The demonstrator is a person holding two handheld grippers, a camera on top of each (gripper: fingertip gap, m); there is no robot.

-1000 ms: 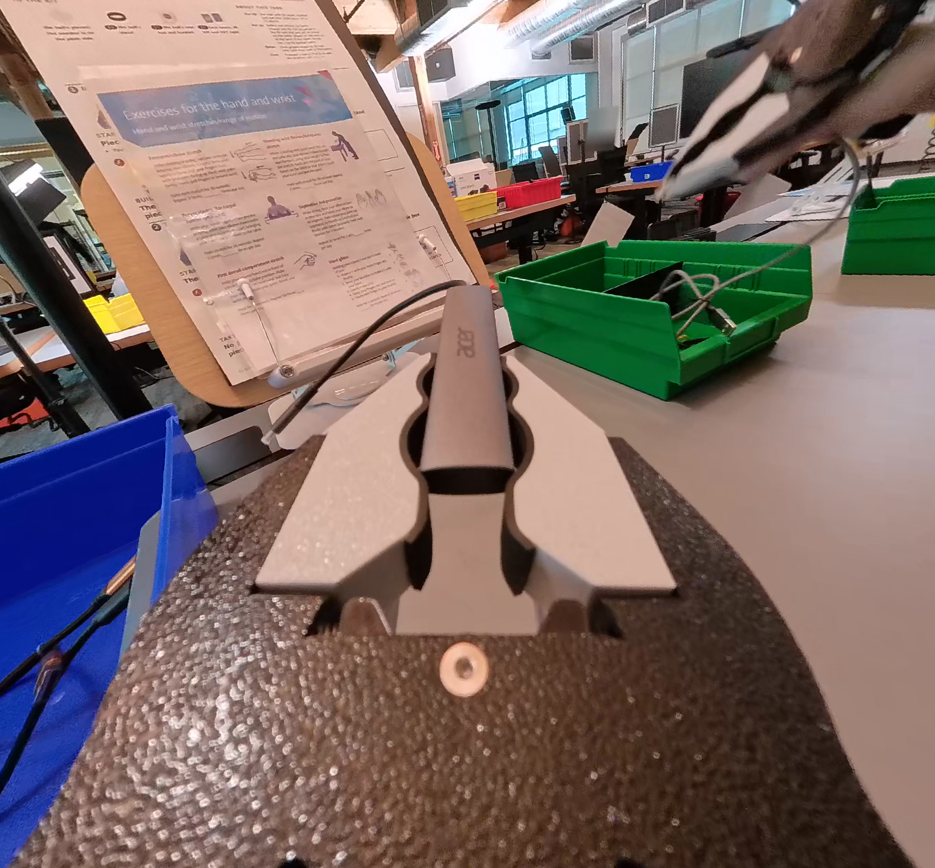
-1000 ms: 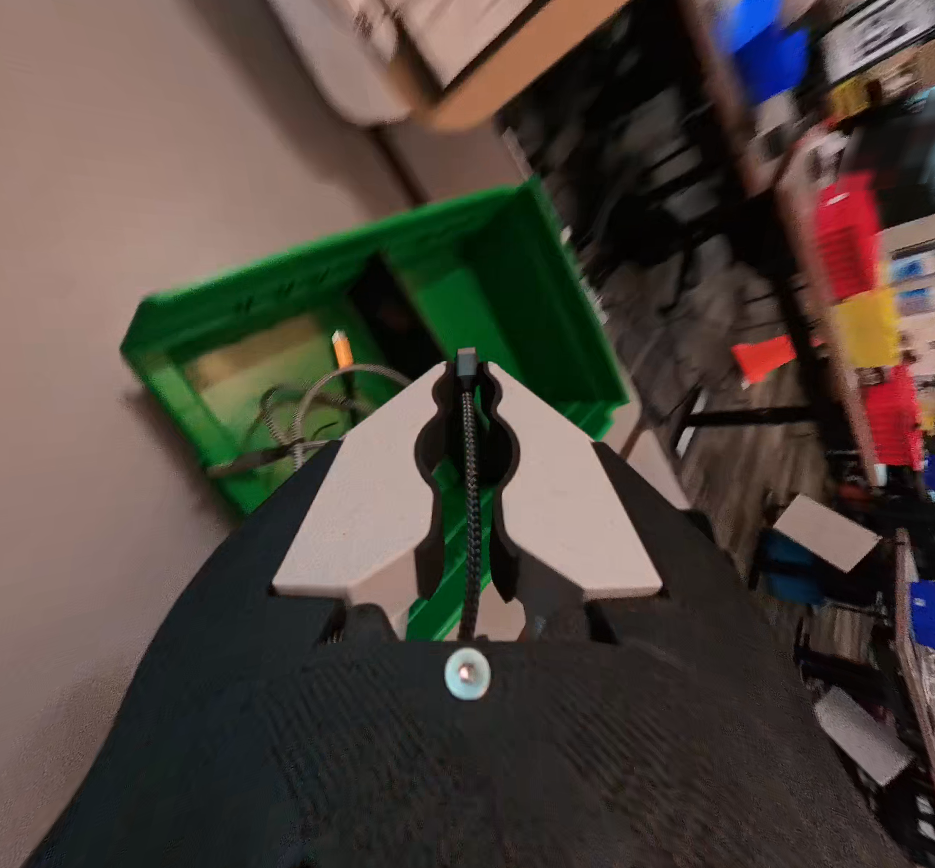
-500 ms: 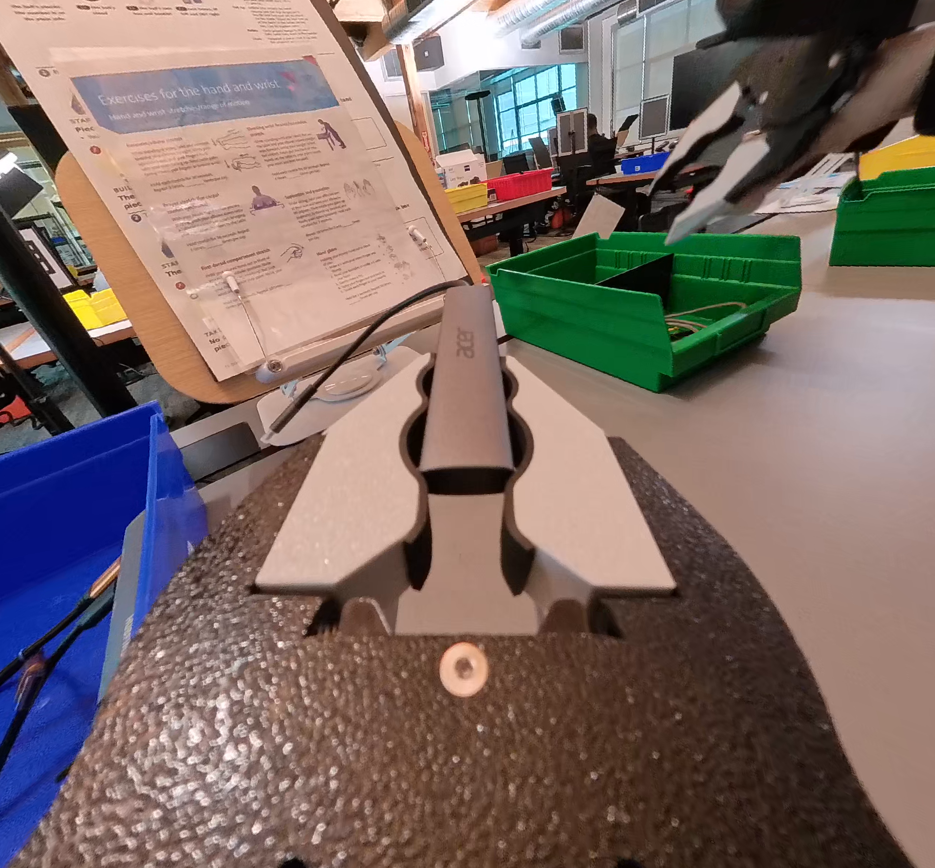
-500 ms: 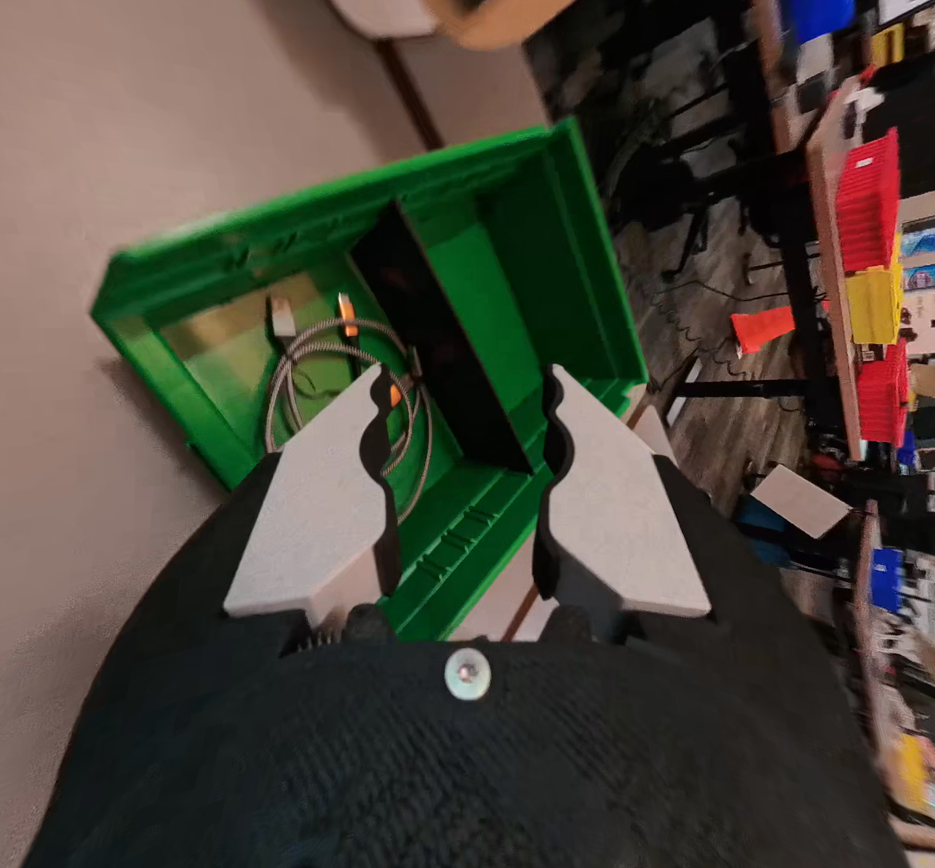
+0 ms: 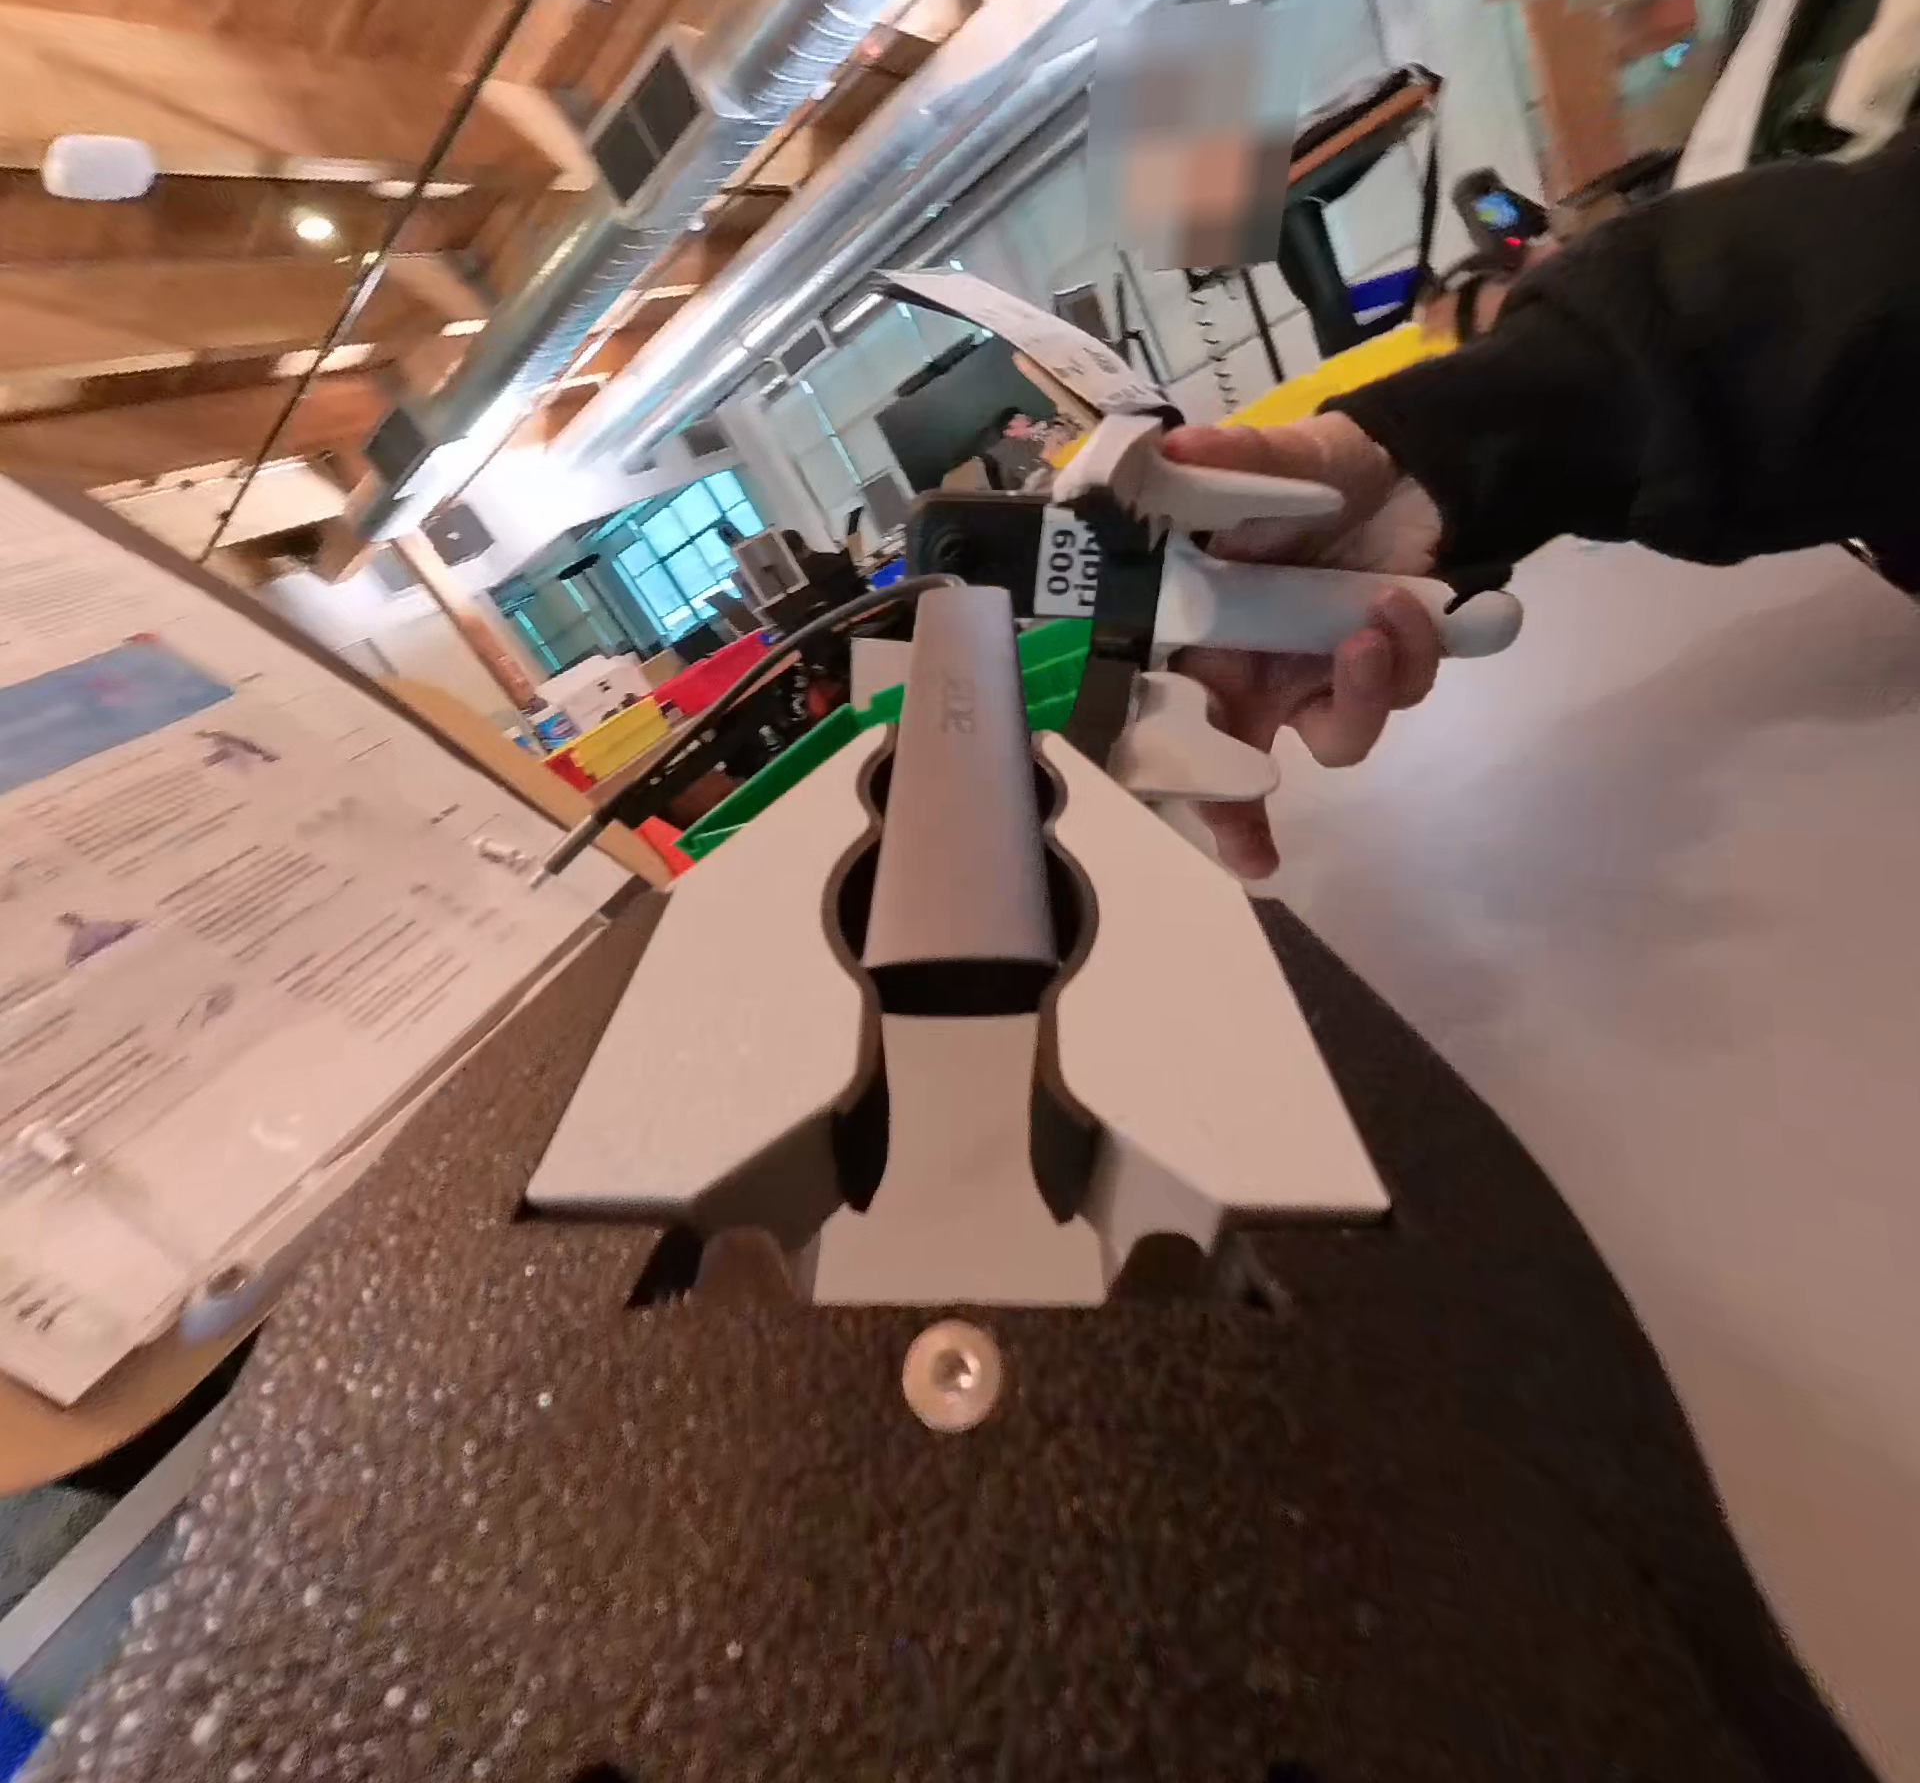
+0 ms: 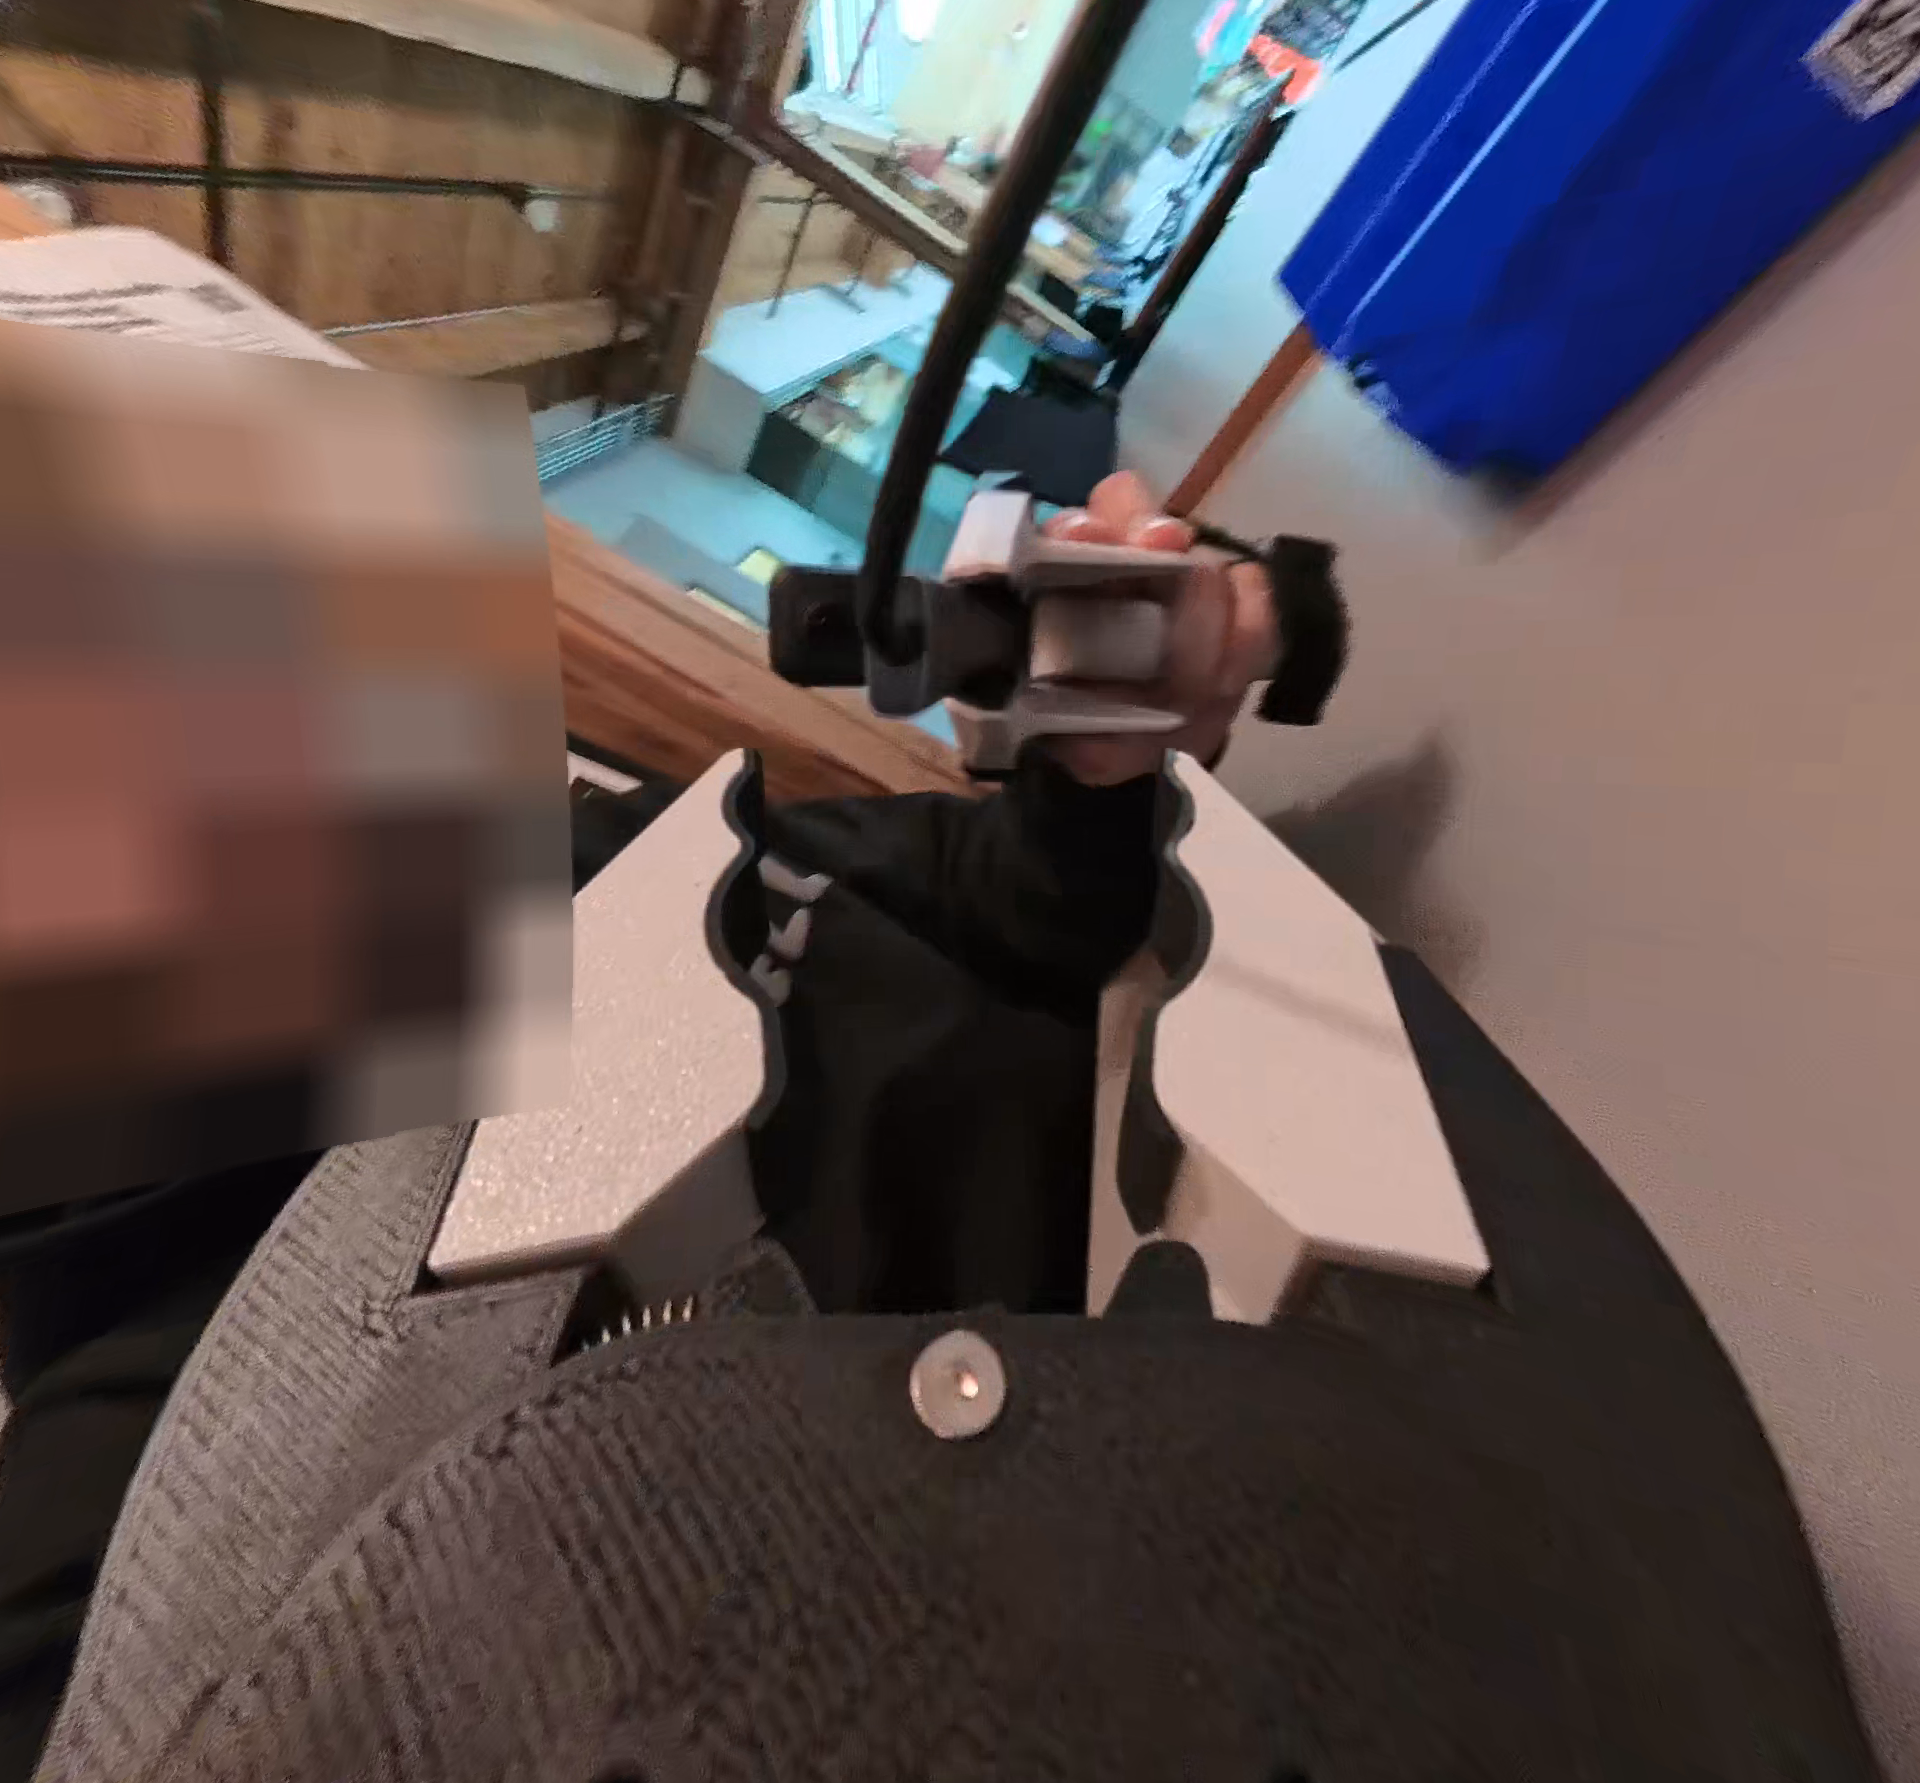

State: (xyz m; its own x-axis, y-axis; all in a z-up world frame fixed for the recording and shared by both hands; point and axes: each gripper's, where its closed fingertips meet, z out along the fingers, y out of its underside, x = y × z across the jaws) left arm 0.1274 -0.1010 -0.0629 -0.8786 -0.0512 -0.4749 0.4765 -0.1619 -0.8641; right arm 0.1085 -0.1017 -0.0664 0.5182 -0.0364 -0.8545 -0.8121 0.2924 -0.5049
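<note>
Wooden ceiling beams, silver air ducts and rows of distant desks with red and yellow bins fill the background of a large workshop; a pale grey worktop (image 5: 1621, 954) carries the near items.

Left wrist view, left to right:
- A printed sheet (image 5: 197, 912) on a rounded wooden board slants along the left edge of the worktop.
- The left gripper (image 5: 957, 886) occupies the centre. Its fingers (image 5: 727, 1027) are closed on a flat grey metal adapter (image 5: 954, 798), which stands lengthwise between them and projects forward past the tips.
- A thin black cable (image 5: 717, 725) leaves the far end of the adapter and curves down to the left, ending in a small plug near the sheet.
- A green bin (image 5: 790, 777) sits behind the adapter, mostly hidden by it.
- A hand (image 5: 1309, 611) in a dark sleeve holds the pale handle of the other gripper, above the worktop, to the right of the adapter.

Right wrist view, left to right:
- The right gripper (image 6: 961, 954) has its fingers (image 6: 644, 1037) spread wide apart, with nothing between them; a dark sleeve (image 6: 935, 954) shows through the gap.
- Beyond the tips, a hand holds the left gripper, the black cable arching up from the adapter.
- A blue bin (image 6: 1600, 144) stands on the worktop in the upper right.
</note>
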